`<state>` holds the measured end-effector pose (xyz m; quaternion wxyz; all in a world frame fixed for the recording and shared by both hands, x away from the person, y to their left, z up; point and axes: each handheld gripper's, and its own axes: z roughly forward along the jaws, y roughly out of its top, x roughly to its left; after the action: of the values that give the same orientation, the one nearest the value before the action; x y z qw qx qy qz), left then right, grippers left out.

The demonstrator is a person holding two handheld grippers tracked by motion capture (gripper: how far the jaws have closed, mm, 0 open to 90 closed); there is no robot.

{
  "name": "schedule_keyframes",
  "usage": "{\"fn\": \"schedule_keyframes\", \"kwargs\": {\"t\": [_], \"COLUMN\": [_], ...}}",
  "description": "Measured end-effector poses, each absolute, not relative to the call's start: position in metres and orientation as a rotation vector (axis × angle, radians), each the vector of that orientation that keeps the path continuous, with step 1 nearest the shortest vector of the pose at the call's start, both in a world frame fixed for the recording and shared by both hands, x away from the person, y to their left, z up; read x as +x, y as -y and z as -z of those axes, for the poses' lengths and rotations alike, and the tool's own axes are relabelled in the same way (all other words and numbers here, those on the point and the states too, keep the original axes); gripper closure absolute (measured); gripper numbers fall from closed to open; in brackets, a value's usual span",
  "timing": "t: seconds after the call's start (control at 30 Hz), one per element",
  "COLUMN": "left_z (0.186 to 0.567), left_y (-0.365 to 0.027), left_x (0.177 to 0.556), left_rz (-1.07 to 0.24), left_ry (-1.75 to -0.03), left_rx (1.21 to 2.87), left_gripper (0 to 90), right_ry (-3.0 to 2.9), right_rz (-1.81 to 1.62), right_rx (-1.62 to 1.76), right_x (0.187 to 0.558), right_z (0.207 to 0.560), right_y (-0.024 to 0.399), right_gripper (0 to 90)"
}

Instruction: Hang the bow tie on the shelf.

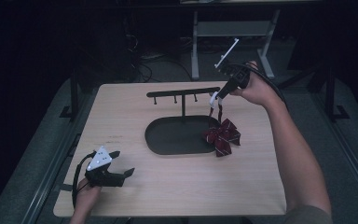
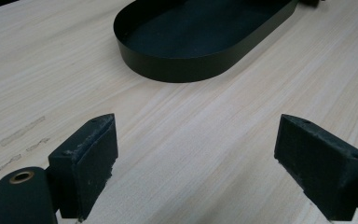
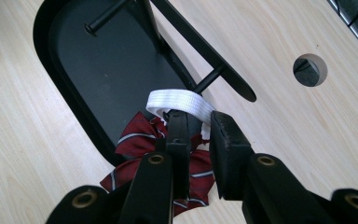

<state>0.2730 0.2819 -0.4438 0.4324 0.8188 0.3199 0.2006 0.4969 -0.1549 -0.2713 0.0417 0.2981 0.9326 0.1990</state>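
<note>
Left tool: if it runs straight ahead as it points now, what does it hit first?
Probably the black tray. The left tool is open, nothing between its jaws, and bare table lies ahead up to the tray's near wall. Depth is unclear; if it angles down, the table comes first.

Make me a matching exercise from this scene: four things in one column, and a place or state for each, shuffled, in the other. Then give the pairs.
Things:
1. bow
2. white strap
3. left gripper
4. tray

Places or states:
A. black, oval, under the hook stand
B. dark red with stripes, at the tray's right rim
C. looped over the right gripper's jaw beside the stand's end hook
D. open, with bare table between the jaws

Pairs: 1-B, 2-C, 3-D, 4-A
</note>
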Motion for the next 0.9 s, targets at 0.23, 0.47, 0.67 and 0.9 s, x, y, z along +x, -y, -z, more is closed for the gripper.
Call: {"fn": "schedule_keyframes", "kwargs": {"t": [0.23, 0.47, 0.67, 0.9], "left_z": [0.4435, 0.4434, 0.4427, 0.4424], "left_y": [-0.282, -0.2824, -0.2837, -0.2838], "left_x": [0.2729, 0.2726, 0.2723, 0.2716], "left_rz": [-0.503, -0.498, -0.502, -0.503], "left_ry": [-0.791, -0.796, -0.791, -0.793], "left_rx": [2.044, 2.044, 2.045, 2.045], "left_gripper": [13.0, 13.0, 13.0, 13.0], "right_ry": [-2.862, -2.875, -2.877, -2.881], "right_rz": [-0.607, -0.593, -0.586, -0.589], "right_rx": [0.929, 0.931, 0.936, 0.934], "right_x": [0.4963, 0.498, 0.4978, 0.4963], "right_z": [0.2733, 0.2774, 0.2781, 0.2778], "right_y": [0.156, 0.1553, 0.1557, 0.1566], "right_gripper": [75.8, 74.8, 74.4, 73.7]}}
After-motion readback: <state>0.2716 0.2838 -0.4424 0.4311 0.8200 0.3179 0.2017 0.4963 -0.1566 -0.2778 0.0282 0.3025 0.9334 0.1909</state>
